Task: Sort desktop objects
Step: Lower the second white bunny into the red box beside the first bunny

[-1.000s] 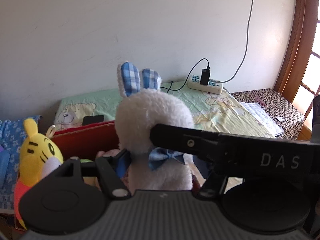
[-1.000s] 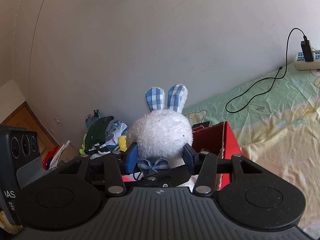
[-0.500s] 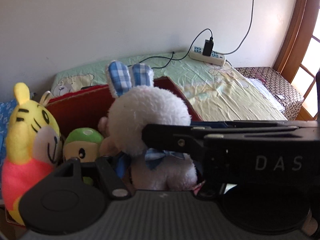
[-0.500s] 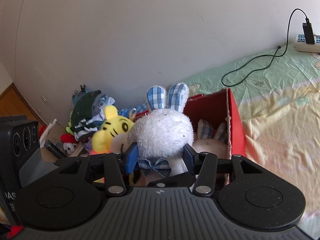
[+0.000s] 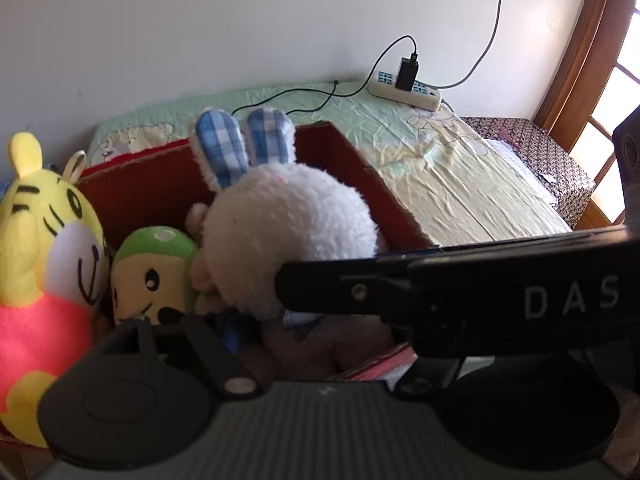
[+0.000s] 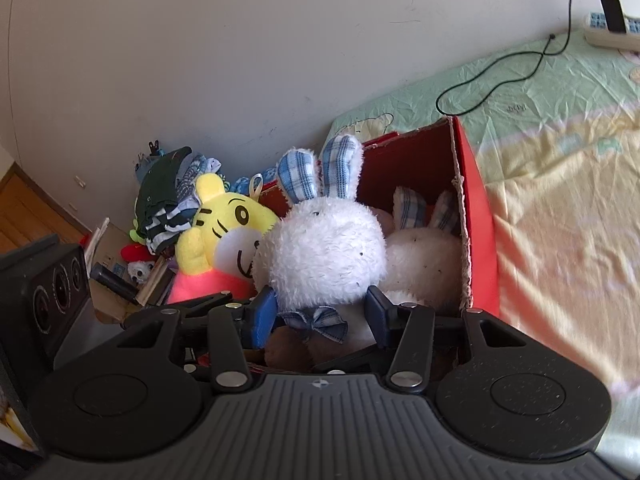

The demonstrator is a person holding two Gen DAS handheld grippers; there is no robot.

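Upright in red box, ears up: white rabbit, pinched by right gripper fingers. Left gripper fingers spreading around it. Two rabbits, one tiger, one green toy.

Plain white wall, wooden window frame, sunlit cartoon-print bedsheet

Fluffy plush rabbit; rough-edged red cardboard box
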